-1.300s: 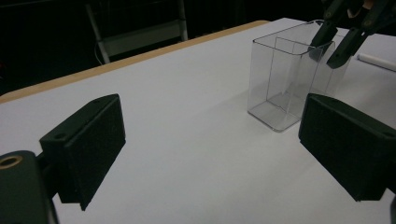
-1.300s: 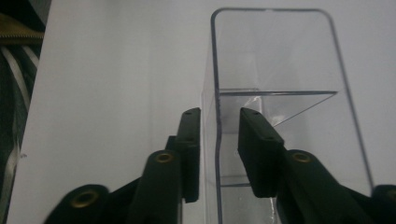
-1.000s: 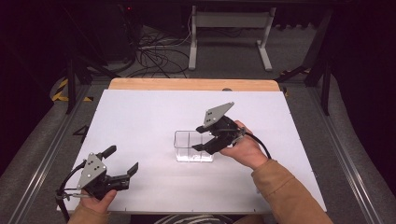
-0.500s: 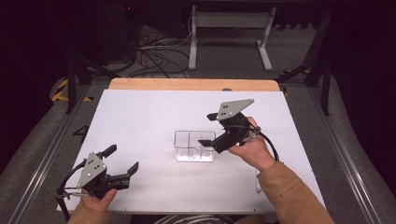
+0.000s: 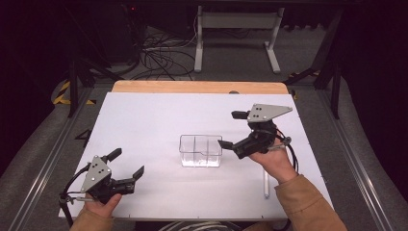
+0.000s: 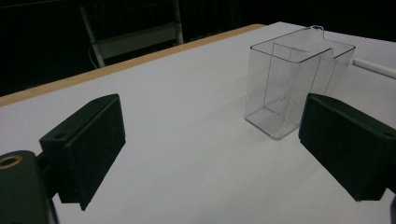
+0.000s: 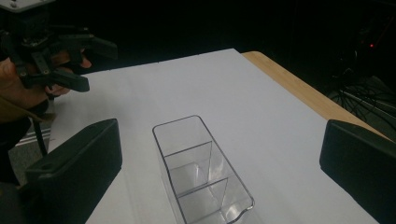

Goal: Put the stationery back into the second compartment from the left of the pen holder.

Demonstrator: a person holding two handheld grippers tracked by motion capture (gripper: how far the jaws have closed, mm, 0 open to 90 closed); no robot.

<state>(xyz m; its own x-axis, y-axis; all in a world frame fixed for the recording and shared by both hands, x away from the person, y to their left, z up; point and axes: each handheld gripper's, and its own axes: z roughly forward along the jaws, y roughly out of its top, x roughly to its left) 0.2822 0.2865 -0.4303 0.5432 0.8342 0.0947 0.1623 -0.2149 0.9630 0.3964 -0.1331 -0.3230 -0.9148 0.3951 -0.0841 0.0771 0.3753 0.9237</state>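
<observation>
A clear plastic container (image 5: 200,150) stands upright near the middle of the white tabletop (image 5: 144,125), open side up. Thin inner walls split it into compartments; all look empty. From the right gripper view the container (image 7: 201,168) sits between and below that tool's jaws, not touched by either.

Right tool (image 5: 230,130): held in the person's right hand (image 5: 272,161), off the tabletop, just to the right of the container. Jaws spread wide, nothing between them. Lower jaw tip is close to the container's right rim; contact cannot be confirmed from above. Grey three-cornered plate on top, cable looping down past the wrist. Tan sleeve (image 5: 308,204) comes in from the bottom right.

Left tool (image 5: 129,164): held in the left hand (image 5: 98,207) near the front left corner of the tabletop, well apart from the container. Jaws wide open, empty. In the left gripper view the container (image 6: 294,86) stands ahead, toward the right jaw, clear of it.

A thin white stick (image 5: 265,184) lies flat on the tabletop by the right forearm. A wooden strip (image 5: 197,87) edges the far side of the tabletop. Beyond it, cables (image 5: 161,55) on the floor.
</observation>
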